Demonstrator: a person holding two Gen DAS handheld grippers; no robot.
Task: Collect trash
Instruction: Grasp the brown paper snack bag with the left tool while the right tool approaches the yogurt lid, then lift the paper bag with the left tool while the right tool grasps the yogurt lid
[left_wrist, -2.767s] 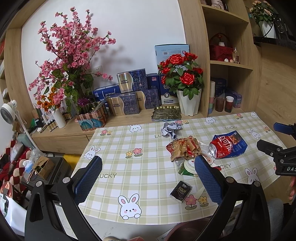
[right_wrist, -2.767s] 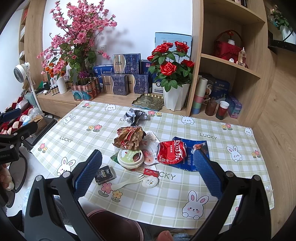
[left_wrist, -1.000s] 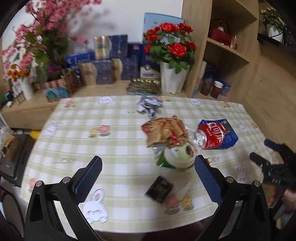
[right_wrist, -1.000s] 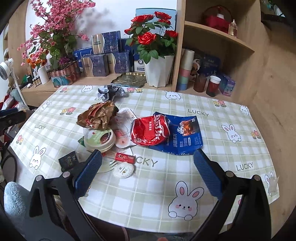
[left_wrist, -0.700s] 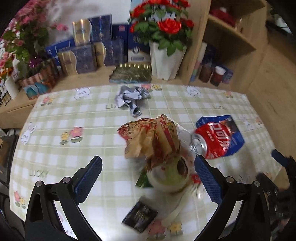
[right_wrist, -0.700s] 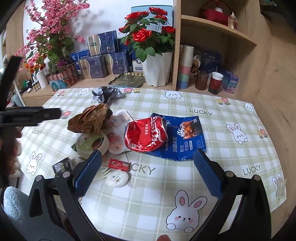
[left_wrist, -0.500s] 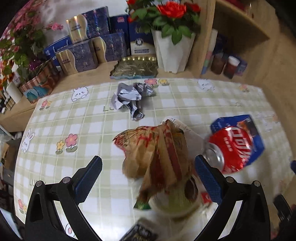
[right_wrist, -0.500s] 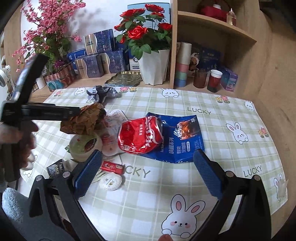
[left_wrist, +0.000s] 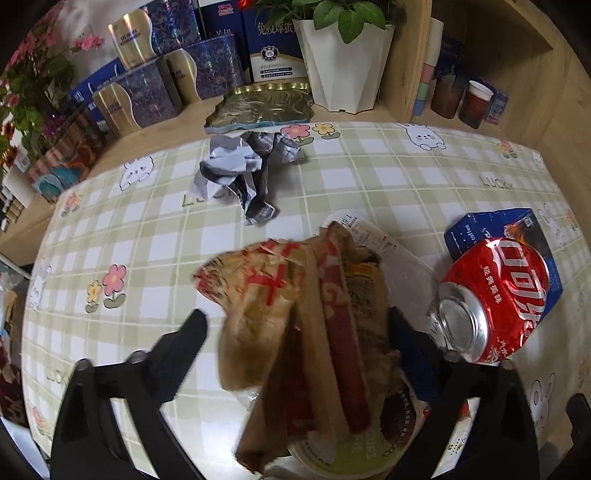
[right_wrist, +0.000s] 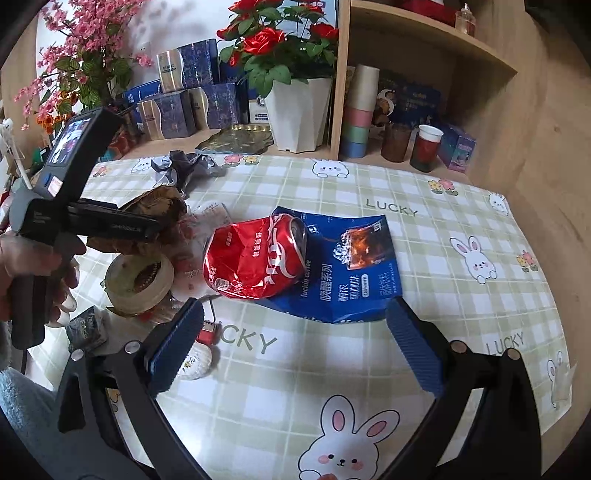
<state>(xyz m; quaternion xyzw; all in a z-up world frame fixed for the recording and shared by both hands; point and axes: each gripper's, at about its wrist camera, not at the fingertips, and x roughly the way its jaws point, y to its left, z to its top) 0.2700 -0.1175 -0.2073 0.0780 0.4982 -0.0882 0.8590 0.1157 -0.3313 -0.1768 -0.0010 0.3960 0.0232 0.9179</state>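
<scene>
A crumpled brown paper bag (left_wrist: 295, 295) lies on a yogurt cup (right_wrist: 140, 273) in the middle of the checked tablecloth (left_wrist: 147, 240). My left gripper (left_wrist: 297, 328) straddles the bag from above. Its jaws are closing; the left pad stands clear of the paper and the right one is at its edge. Right of the bag lie a crushed red can (right_wrist: 258, 254) and a blue coffee pouch (right_wrist: 351, 273). My right gripper (right_wrist: 295, 314) hangs open just in front of them, with nothing between its fingers. Crumpled grey paper (left_wrist: 236, 166) lies further back.
A small black packet (right_wrist: 86, 328), a red wrapper (right_wrist: 207, 334) and a round white lid (right_wrist: 195, 360) lie near the table's front edge. Behind the table are a white flower pot (right_wrist: 295, 118), a gold tray (left_wrist: 258, 107), gift boxes (left_wrist: 147, 92) and shelf cups (right_wrist: 424, 147).
My left gripper has swung forward and down over the trash pile, so the brown bag now lies between its jaws, which have narrowed. The right gripper has crept closer to the can.
</scene>
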